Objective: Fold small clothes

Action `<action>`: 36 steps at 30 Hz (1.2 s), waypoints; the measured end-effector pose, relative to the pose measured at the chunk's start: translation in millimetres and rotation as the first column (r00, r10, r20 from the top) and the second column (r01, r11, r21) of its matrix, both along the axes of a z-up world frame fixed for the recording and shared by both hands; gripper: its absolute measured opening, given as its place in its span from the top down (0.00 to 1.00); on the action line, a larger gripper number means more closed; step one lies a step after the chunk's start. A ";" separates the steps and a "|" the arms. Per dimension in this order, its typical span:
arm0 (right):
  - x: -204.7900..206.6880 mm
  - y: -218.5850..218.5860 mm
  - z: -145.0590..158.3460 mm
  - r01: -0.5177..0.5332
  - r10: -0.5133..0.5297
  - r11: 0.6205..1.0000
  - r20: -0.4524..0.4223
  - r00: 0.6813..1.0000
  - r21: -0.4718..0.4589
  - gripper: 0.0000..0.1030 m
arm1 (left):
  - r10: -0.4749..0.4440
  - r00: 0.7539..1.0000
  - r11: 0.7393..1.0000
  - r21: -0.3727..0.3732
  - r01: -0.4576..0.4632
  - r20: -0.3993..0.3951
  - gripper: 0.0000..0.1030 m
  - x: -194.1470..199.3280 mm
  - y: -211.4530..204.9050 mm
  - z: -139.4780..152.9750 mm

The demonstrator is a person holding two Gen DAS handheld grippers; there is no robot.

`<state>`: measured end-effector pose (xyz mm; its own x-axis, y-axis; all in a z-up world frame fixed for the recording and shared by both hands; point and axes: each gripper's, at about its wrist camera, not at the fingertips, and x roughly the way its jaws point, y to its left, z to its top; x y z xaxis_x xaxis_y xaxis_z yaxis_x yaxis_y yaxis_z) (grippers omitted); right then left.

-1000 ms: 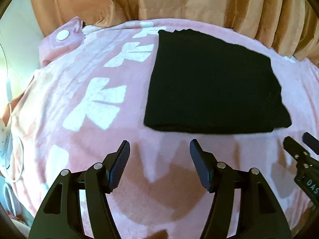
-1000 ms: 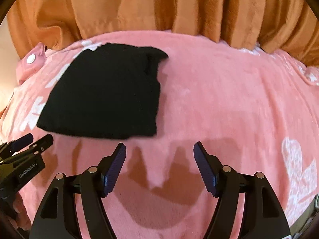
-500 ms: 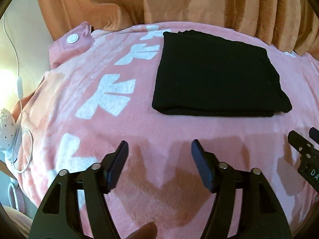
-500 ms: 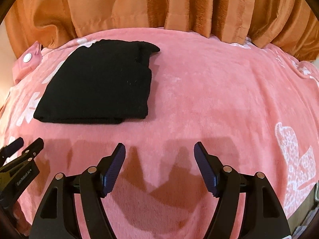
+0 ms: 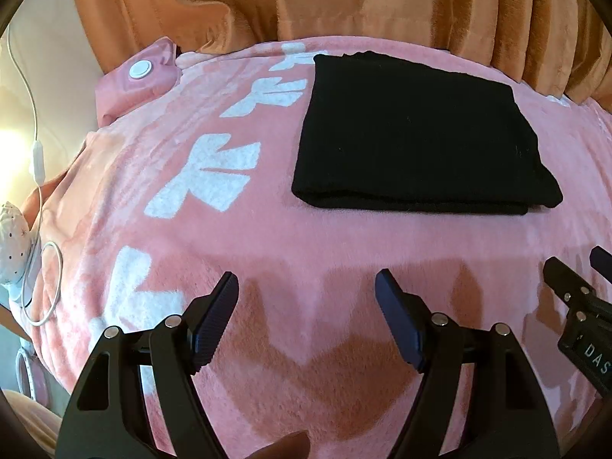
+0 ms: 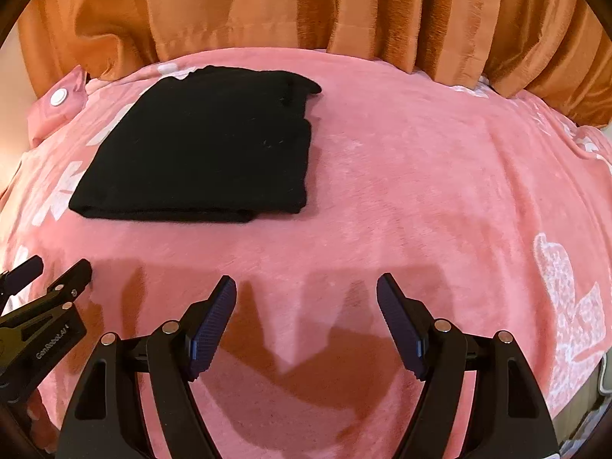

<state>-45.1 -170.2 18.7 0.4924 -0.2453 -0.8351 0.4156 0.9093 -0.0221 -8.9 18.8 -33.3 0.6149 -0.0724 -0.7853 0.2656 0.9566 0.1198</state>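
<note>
A black garment [image 5: 417,134] lies folded into a flat rectangle on the pink blanket [image 5: 267,237]. It also shows in the right wrist view [image 6: 206,145], at the left. My left gripper [image 5: 306,290] is open and empty, held above the blanket well short of the garment's near edge. My right gripper [image 6: 306,287] is open and empty, to the right of the garment and short of it. Each gripper's fingertips show at the edge of the other's view [image 5: 573,279] [image 6: 49,275].
Orange curtains [image 6: 306,11] hang behind the blanket. A pink corner flap with a white snap button [image 5: 139,69] lies at the far left. A white cable [image 5: 36,153] and a white spotted object [image 5: 11,241] sit off the left edge.
Both grippers have pulled back from the folded garment, which now lies further away in both views. Both stay open. The garment has not moved.
</note>
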 end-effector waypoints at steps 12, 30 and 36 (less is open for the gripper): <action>-0.2 6.7 -1.5 -0.020 0.020 1.000 0.001 1.000 0.007 0.29 | -0.002 1.000 1.000 -0.002 0.002 -0.003 0.30 -1.0 -1.8 -0.9; -1.9 2.8 -3.3 -0.021 0.021 1.000 0.006 1.000 0.014 0.29 | -0.010 1.000 1.000 -0.003 0.010 -0.008 0.30 -0.5 -6.5 0.2; -2.0 2.5 -5.7 -0.021 0.021 1.000 0.001 1.000 0.016 0.29 | -0.008 1.000 1.000 -0.014 0.008 -0.023 0.30 0.5 -8.9 -0.2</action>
<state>-47.1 -167.7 13.0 0.4976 -0.2215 -0.8387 0.3967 0.9179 -0.0071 -8.4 9.9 -33.5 0.5963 -0.0883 -0.7979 0.2754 0.9561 0.1000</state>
